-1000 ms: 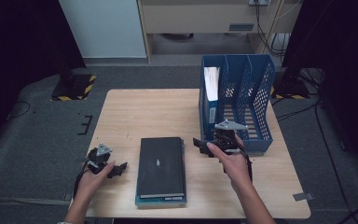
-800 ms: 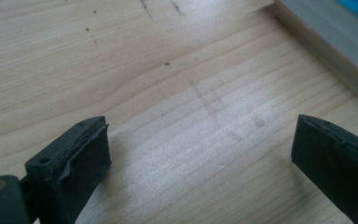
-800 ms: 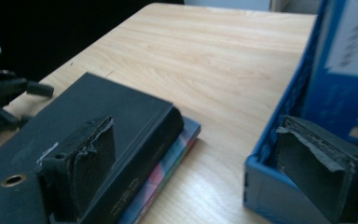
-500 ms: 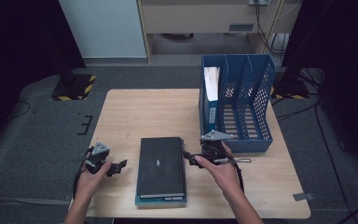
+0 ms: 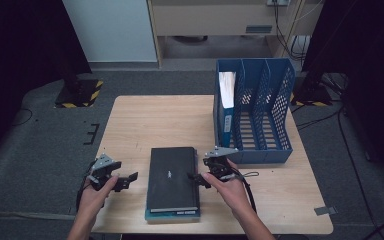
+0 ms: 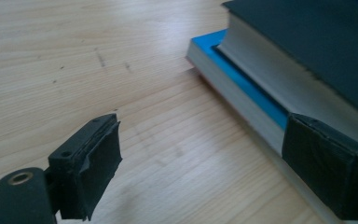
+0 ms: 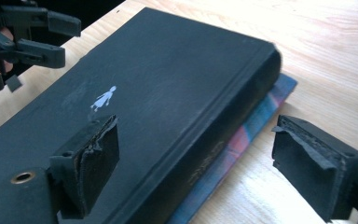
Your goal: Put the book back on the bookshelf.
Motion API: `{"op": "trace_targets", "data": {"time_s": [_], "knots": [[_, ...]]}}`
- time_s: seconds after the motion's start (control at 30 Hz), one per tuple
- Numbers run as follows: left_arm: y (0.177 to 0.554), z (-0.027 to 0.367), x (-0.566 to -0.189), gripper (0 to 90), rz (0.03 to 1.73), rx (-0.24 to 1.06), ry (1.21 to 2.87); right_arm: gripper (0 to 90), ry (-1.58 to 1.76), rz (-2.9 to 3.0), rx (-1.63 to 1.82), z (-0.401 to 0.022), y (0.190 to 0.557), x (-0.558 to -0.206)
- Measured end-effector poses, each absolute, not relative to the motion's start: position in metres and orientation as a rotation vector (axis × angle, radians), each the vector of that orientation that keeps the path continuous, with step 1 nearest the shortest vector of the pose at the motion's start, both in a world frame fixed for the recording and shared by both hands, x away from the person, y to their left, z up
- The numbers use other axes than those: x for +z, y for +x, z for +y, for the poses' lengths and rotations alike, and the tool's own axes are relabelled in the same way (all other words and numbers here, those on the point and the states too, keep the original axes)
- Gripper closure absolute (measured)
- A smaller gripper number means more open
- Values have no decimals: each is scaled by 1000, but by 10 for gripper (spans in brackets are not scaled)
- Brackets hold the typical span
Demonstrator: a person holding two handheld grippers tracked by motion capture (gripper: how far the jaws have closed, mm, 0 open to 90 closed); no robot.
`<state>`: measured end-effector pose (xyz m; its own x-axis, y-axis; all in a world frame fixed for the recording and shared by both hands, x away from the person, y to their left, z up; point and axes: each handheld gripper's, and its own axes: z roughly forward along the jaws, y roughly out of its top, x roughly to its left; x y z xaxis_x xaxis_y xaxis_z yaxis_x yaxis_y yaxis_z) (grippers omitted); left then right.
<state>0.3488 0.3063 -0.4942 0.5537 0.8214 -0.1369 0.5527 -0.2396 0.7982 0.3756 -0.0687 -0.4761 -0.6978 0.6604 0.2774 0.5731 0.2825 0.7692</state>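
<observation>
A black book point(image 5: 173, 178) lies flat on a thinner blue book point(image 5: 173, 214), near the front edge of a wooden surface point(image 5: 150, 120). The left hand-held gripper point(image 5: 125, 181) sits just left of the stack, its jaws apart and grasping nothing, though they have just been closing a little; one jaw is beside the blue book's edge. The right hand-held gripper point(image 5: 196, 178) is at the stack's right side, released, its jaws straddling the black book's spine without pressing, and they too have just been closing slightly. A blue file rack point(image 5: 272, 115) stands behind, holding a binder point(image 5: 226, 97).
</observation>
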Motion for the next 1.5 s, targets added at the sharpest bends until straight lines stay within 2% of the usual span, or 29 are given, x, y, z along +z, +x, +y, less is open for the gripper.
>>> {"op": "trace_targets", "data": {"time_s": [0.3, 0.53, 0.77, 0.97, 1.13, 1.5], "knots": [[349, 282, -476, 152, 1018, 316, 1964, 161, 1161, 2472, 1392, -62, 373, -481], [355, 261, -477, 187, 966, 217, 2042, 143, 1141, 2507, 1372, -57, 372, -485], [366, 244, -475, 275, 926, 114, 2084, 123, 1114, 2526, 1355, -54, 373, -487], [377, 240, -475, 269, 937, 38, 2098, 105, 1116, 2540, 1380, -54, 374, -490], [385, 235, -474, 272, 915, 27, 2120, 101, 1140, 2542, 1410, -56, 377, -493], [404, 226, -472, 272, 861, -37, 2185, 2, 1305, 2541, 1512, -65, 387, -509]]}}
